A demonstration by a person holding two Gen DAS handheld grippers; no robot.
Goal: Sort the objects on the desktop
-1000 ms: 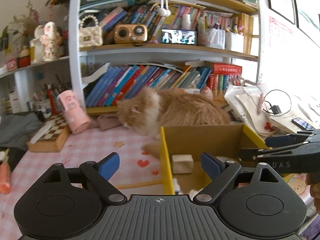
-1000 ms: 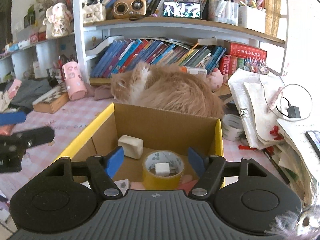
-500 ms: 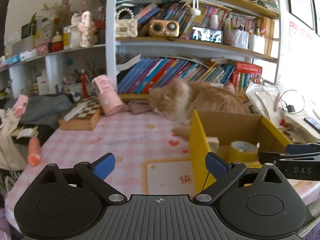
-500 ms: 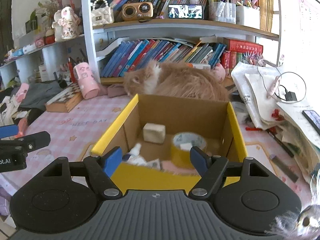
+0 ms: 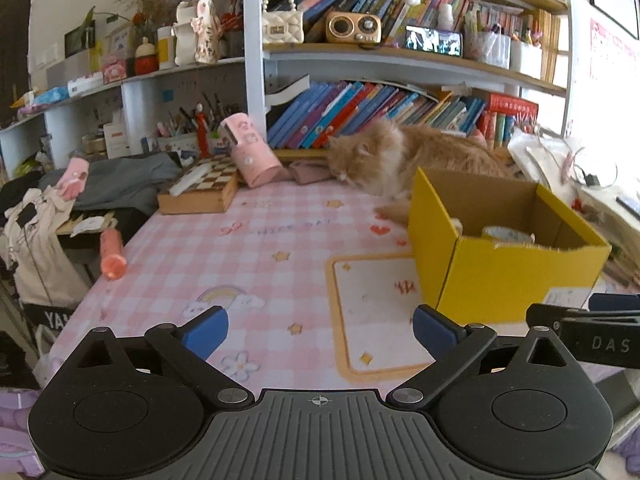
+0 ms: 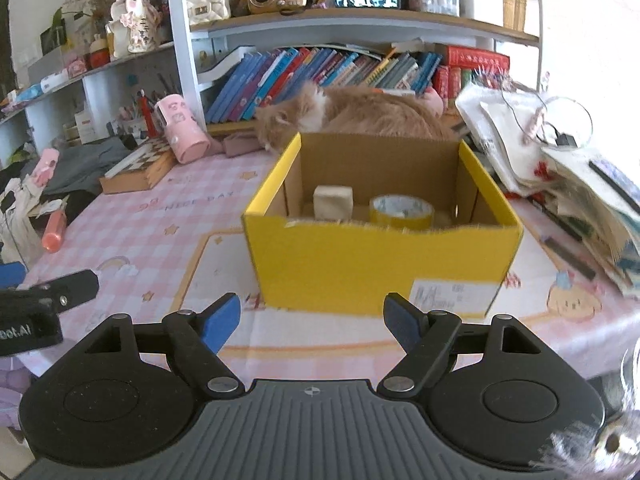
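I hold both hand-held grippers, left [image 5: 318, 330] and right [image 6: 312, 318], wide and empty, since the tan block [image 6: 333, 203] and yellow tape roll [image 6: 401, 211] already sit in the yellow cardboard box [image 6: 380, 264].

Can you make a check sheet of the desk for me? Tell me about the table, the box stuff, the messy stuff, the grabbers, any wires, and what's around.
Surface: table with pink checked cloth, mostly bare in front.
Job's things: yellow box holds a tape roll and a pale block.
Clutter: pink cup lying tipped, checkered board, paper pile at right.
Grippers: left gripper and right gripper open, nothing between the fingers; both have just been opening.
Cables: looped wire with plug on the papers.
Surroundings: cat lying behind the box; bookshelf.
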